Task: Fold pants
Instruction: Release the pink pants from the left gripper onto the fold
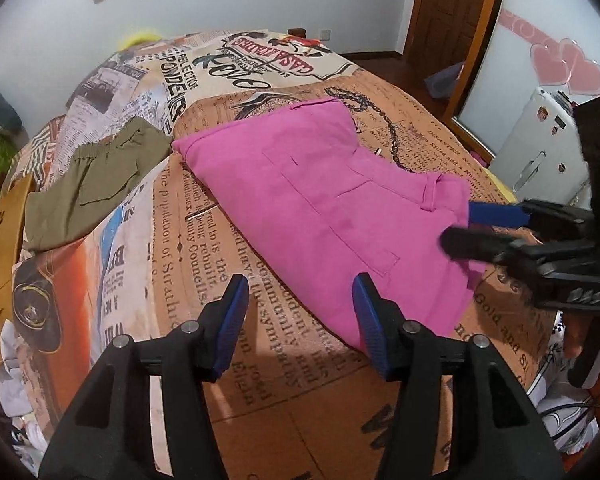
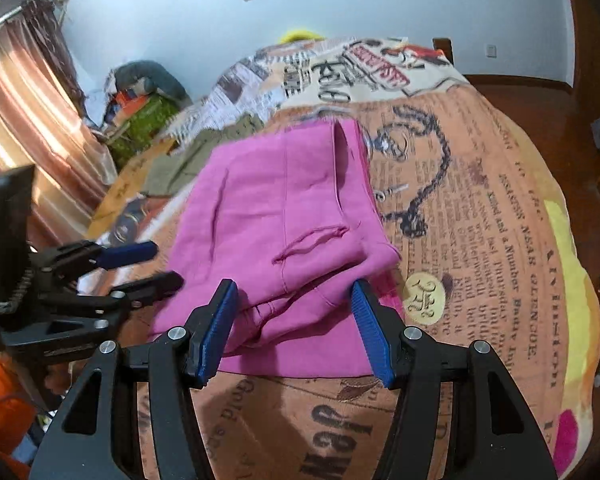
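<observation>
Pants [image 1: 320, 200] on the bed [image 1: 228, 360] look soft and limp; both tongs [image 1: 300, 312] [image 2: 292, 320] gape empty, best gripping near hem corners.

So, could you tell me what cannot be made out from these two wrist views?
- Pink pants: how many layers lie beneath, both views; the top layer hides them.
- Right gripper in the left wrist view: whether its lower finger touches the pants; motion blur.
- Olive garment in the right wrist view: blurred, partly behind the pants.
- Left gripper: its handle, cut off by the right wrist view's left edge.
</observation>
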